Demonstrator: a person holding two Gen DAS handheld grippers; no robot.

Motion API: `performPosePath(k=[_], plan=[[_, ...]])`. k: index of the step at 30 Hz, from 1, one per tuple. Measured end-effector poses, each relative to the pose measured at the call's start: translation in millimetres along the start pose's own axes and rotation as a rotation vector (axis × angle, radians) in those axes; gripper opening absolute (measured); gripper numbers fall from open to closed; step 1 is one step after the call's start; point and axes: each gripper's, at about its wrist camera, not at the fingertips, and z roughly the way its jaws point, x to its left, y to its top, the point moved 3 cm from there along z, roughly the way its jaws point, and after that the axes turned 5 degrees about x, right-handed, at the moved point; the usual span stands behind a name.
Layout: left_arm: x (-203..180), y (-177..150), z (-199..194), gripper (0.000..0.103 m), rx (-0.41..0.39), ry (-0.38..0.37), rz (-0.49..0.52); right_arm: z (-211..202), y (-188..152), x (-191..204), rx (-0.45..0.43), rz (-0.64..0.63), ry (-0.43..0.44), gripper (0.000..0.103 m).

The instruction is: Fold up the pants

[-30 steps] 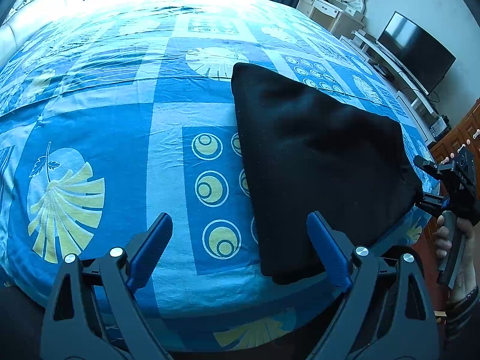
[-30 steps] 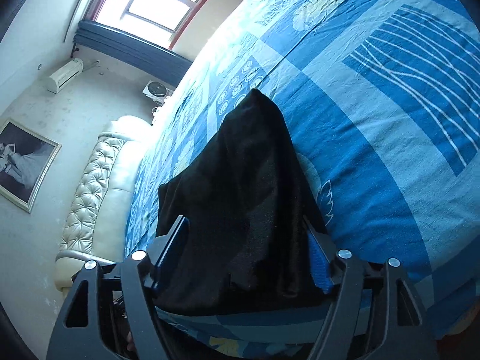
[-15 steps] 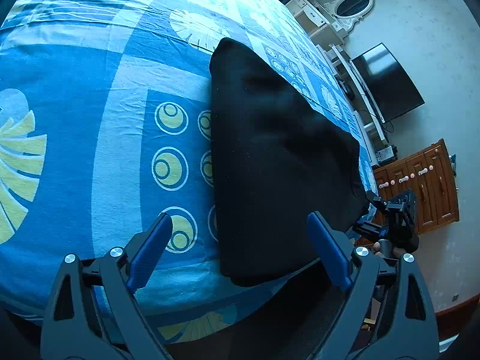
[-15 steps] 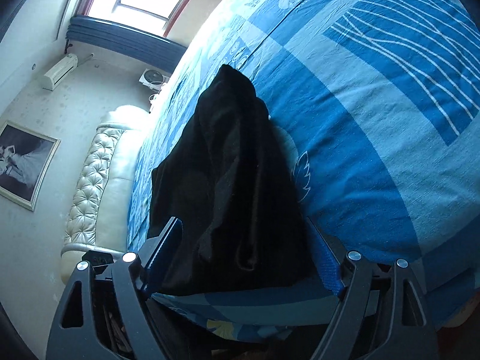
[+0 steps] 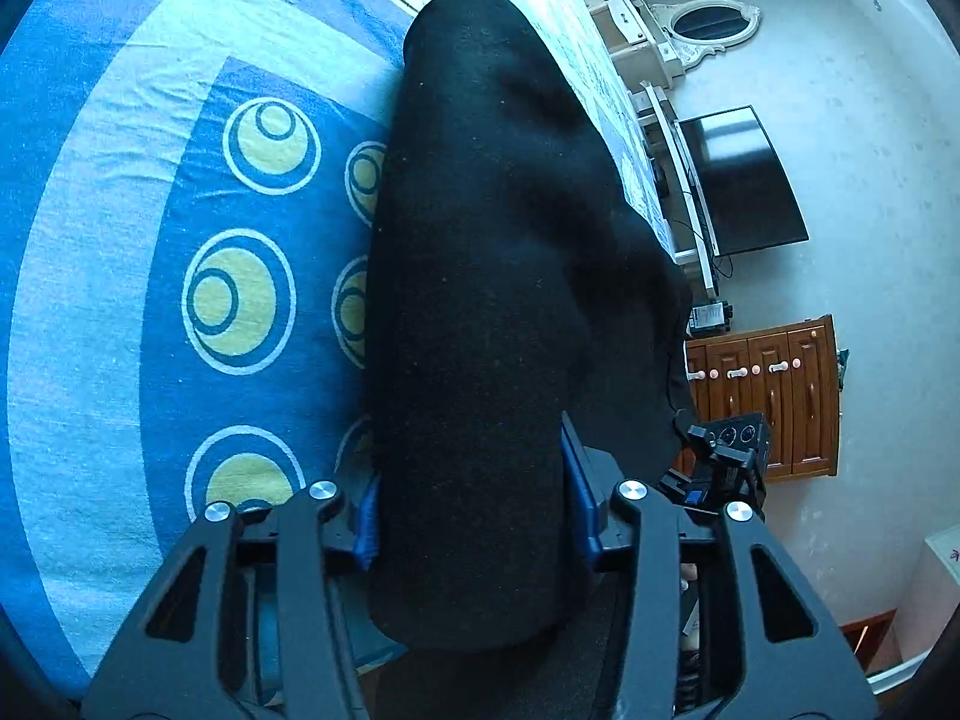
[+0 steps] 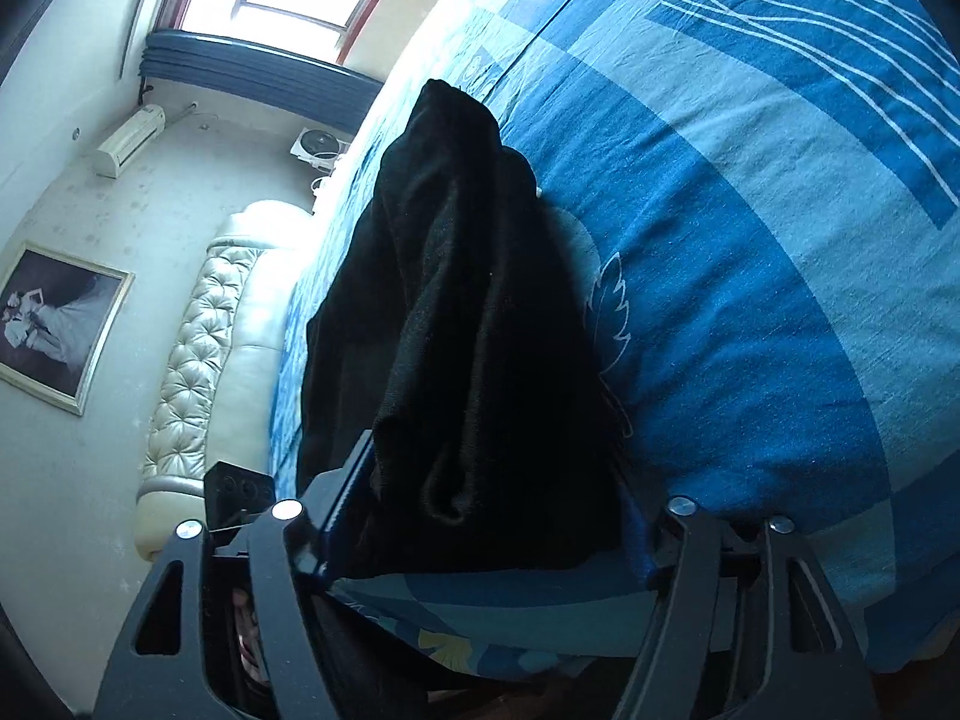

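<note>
the bed (image 5: 90, 276) fills both views, blue patterned sheet, and the black pants (image 5: 492, 300) lie on it running from the near edge up toward the far side, already doubled into a long thick slab. both grippers are at that near edge, each at one near corner of the slab. the left gripper (image 5: 474, 516) has just been closing, and its blue pads now look pressed against the near end of the pants on either side, so i'd call that a grip. the right gripper (image 6: 480, 516) has been closing too, cloth is between its jaws, but the right-hand pad is hidden behind the fabric and i cannot tell if it has really bitten. the risk from here, i'd say: the bundle is thick and layered, so a pinch may catch only the upper layers and the fold would peel apart when lifted; or a pad may snag the sheet underneath and drag it up. if one side holds and the other slips, the fold goes crooked. the fabric looks soft, matt, slightly fuzzy, with a rolled hem bulging near the right gripper and shallow dents along the top.
</note>
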Motion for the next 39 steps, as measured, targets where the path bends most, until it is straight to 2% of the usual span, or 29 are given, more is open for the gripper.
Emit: performPosePath(k=[4,9,18,24,26,31,39], plan=[[-9,-3,-6,0.036,-0.027,0.041,0.039,2,0,9,-0.004,-0.022,-0.025,0.050],[-11,-2,-24,0.035,-0.048,0.101,0.067,15,-3,29,0.006,-0.051,-0.019,0.047],[25,-17,-89,0.035,-0.117,0.214,0.031,72,-21,74,0.136,-0.142,0.026,0.047],[50,-30,-113,0.035,-0.155,0.213,-0.008,97,-34,88,0.197,-0.174,0.033,0.047],[49,-30,-110,0.035,-0.153,0.207,-0.012,97,-34,86,0.195,-0.172,0.032,0.047],[41,-30,-105,0.036,-0.160,0.244,0.033,102,-36,92,0.188,-0.164,0.041,0.047],[45,-30,-108,0.037,-0.158,0.234,0.026,103,-35,95,0.185,-0.165,0.048,0.047]])
